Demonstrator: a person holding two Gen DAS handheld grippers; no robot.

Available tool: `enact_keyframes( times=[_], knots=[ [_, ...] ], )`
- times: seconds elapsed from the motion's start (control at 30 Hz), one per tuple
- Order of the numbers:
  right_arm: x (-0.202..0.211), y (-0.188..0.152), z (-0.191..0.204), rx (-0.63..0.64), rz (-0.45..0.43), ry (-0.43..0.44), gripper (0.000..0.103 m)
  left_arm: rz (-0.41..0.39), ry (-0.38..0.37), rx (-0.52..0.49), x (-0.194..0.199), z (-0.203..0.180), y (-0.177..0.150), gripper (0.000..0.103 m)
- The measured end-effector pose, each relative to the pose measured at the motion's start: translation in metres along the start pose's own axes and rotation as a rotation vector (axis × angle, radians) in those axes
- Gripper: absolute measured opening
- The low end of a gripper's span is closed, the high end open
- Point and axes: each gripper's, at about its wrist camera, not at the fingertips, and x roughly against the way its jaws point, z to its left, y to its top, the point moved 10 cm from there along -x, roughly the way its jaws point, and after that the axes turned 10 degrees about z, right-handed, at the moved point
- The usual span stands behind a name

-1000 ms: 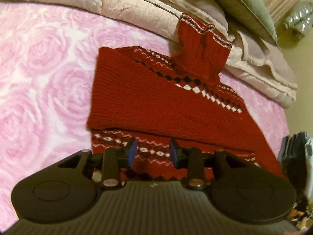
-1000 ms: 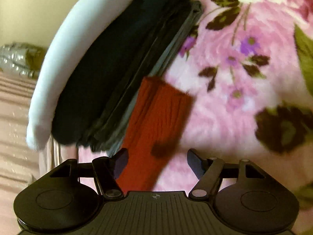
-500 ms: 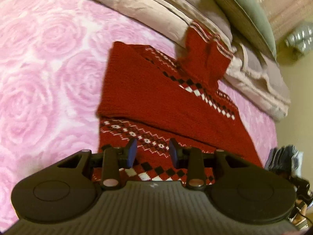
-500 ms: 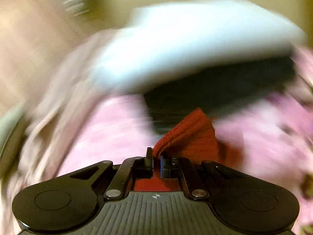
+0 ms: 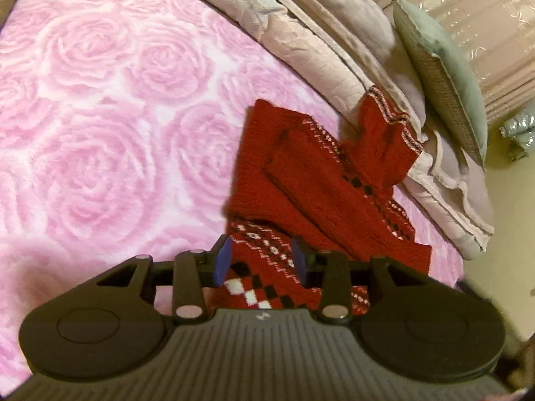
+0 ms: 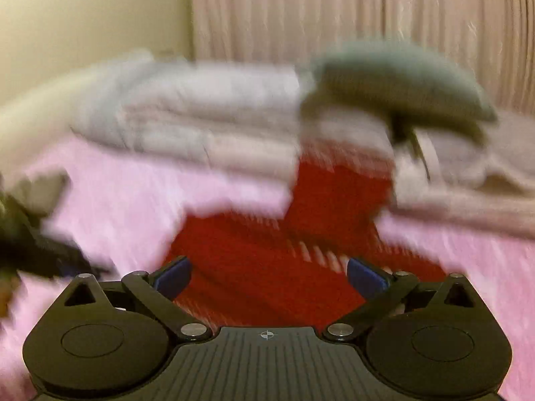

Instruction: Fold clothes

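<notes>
- The pink rose-patterned bedspread (image 5: 100,127) takes up the left of the left wrist view and is bare there. That leaves flat room to work the garment, which is probably why the folding is done here.
- The left gripper (image 5: 262,264) hangs low over the near hem of the red sweater (image 5: 301,193). Its blue-padded fingers (image 5: 221,260) are partly apart; they have just been opening a little. The patterned hem shows between them, but the pads do not press on it, so I judge nothing is gripped.
- The sweater lies on the bed, centre to right in that view. One sleeve is laid slantwise across the body, which narrows the garment for the next fold. Its striped cuff end (image 5: 388,133) rests up against the bedding behind.
- Further right, a stack of folded beige quilts (image 5: 334,56) runs along the far edge of the bed with a grey-green cushion (image 5: 444,77) on top, stored clear of the working area.
- In the right wrist view, heavily blurred, the right gripper (image 6: 269,275) points at the sweater (image 6: 267,260) from the other side. Its fingers (image 6: 174,277) are spread very wide and have just been opening; only the sweater beyond shows between them, and they hold nothing.
- Judged from the layout, the sleeves are in and a crosswise fold of the body remains.
</notes>
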Motion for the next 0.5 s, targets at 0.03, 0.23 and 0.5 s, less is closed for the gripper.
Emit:
enact_keyframes(
  times=[0.03, 0.23, 0.5],
  knots=[
    [-0.003, -0.02, -0.009, -0.005, 0.039, -0.038, 0.102, 0.004, 0.002, -0.006, -0.004, 0.0, 0.001, 0.035],
    [-0.024, -0.101, -0.121, -0.084, 0.233, -0.295, 0.093, -0.005, -0.033, 0.027, -0.034, -0.011, 0.024, 0.045],
    [-0.026, -0.109, -0.178, -0.146, 0.215, -0.373, 0.092, -0.028, 0.03, 0.113, -0.091, -0.01, 0.071, 0.052]
  ],
)
